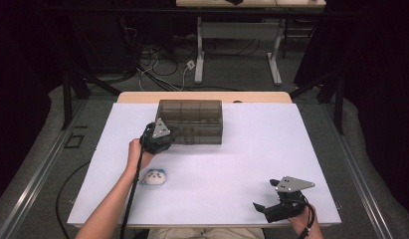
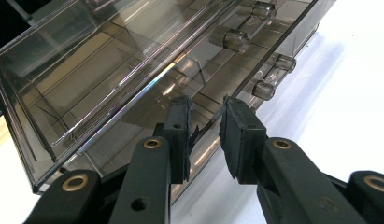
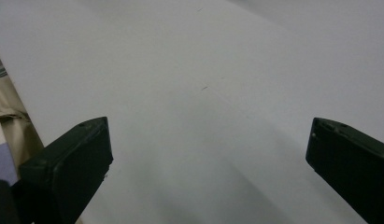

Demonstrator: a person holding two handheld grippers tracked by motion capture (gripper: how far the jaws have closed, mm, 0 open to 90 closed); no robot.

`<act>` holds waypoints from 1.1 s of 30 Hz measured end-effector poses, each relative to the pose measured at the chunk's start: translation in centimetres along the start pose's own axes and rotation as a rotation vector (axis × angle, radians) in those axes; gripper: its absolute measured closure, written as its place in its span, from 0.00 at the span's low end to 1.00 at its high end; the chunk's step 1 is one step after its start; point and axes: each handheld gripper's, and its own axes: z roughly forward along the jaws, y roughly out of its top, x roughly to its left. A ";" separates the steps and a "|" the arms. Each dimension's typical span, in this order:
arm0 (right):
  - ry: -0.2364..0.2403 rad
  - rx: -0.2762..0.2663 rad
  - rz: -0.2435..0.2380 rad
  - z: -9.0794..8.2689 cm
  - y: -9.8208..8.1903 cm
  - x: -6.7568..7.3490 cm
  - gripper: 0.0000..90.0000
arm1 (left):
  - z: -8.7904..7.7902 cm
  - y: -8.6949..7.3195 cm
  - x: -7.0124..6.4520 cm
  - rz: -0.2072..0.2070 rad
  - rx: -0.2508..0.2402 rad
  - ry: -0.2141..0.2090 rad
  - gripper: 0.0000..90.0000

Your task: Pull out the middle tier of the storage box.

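From the high view, the left gripper (image 1: 168,135) covers the near-left corner of the smoked plastic box (image 1: 192,119) — contact there cannot be read. The small white object (image 1: 155,177) on the tabletop (image 1: 252,159) is too small to identify. In the left gripper view, the box runs off the top edge.

Smoky, translucent grey-brown organiser box (image 1: 191,121) with clear round knobs (image 2: 236,40). White counter (image 1: 252,159), pale wood edge at far side. Black left tool (image 2: 204,135) and right tool (image 1: 265,198), each topped by grey plate. White soft toy (image 1: 155,177), blue and red marks.
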 end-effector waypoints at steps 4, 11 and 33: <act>0.000 -0.002 -0.004 0.0 0.0 0.0 0.00 | 0.0 0.0 -0.1 0.008 0.007 0.002 0.80; -0.001 0.000 0.001 0.0 0.0 0.0 0.00 | 0.0 0.0 -0.1 -0.004 0.010 0.003 0.80; 0.000 -0.002 0.000 0.0 0.0 -0.1 0.00 | -0.3 -0.1 0.1 -0.058 0.000 -0.030 0.81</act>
